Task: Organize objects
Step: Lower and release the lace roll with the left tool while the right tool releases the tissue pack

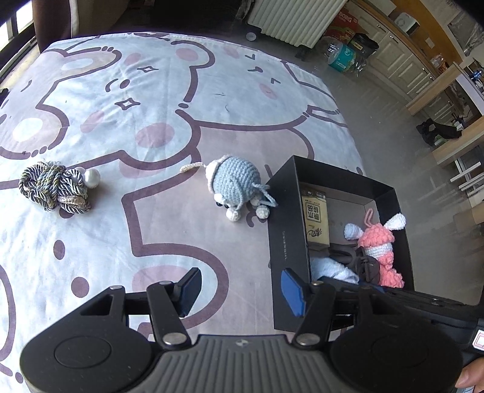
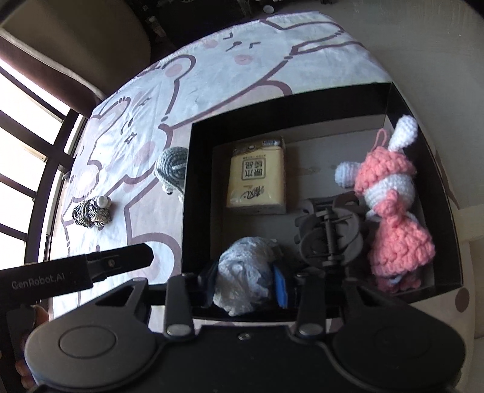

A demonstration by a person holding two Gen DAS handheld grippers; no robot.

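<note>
On the cartoon-print cloth, a blue crochet mouse (image 1: 234, 184) (image 2: 172, 166) lies beside the black box (image 1: 284, 241) (image 2: 187, 193). A rope knot with a pearl (image 1: 54, 189) (image 2: 90, 213) lies further left. My left gripper (image 1: 242, 291) hangs open over the cloth by the box's near left wall, with nothing between its fingers. The box holds a yellow tissue pack (image 2: 257, 178), a dark hair claw (image 2: 329, 238) and a pink crochet bunny (image 2: 393, 211). My right gripper (image 2: 245, 287) reaches into the box's near side, its pads pressed on a pale blue crochet piece (image 2: 245, 272).
The cloth's right edge (image 1: 348, 121) drops to a grey floor just past the box. Cabinets and a radiator (image 1: 290, 18) stand beyond. A window with dark bars (image 2: 27, 169) runs along the table's far left side. A hand (image 1: 472, 375) holds the gripper.
</note>
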